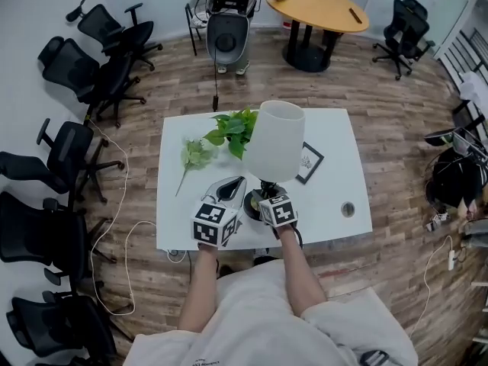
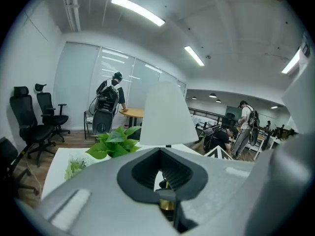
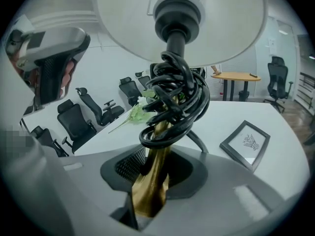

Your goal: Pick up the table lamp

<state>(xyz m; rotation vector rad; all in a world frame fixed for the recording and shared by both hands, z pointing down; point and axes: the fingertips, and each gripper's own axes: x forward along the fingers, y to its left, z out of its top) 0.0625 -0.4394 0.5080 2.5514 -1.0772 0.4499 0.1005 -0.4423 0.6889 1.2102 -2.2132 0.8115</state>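
Pinching the table lamp (image 1: 274, 139) by its brass stem (image 3: 158, 146) in the right gripper (image 3: 150, 178), low under the coiled black cord (image 3: 174, 97), likely to keep the tall shade (image 3: 123, 18) balanced straight above the jaws. Holding the left gripper (image 2: 162, 173) spread and empty just beside that stem, with the lamp dead ahead through the gap, probably ready to steady it. Cannot yet call the base (image 1: 255, 207) clear of the table (image 1: 328, 197).

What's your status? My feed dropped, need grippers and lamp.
Right gripper shut on lamp stem. Left gripper open, beside it. Lamp upright, cord coiled on stem. Plant and frame close by, not blocking.
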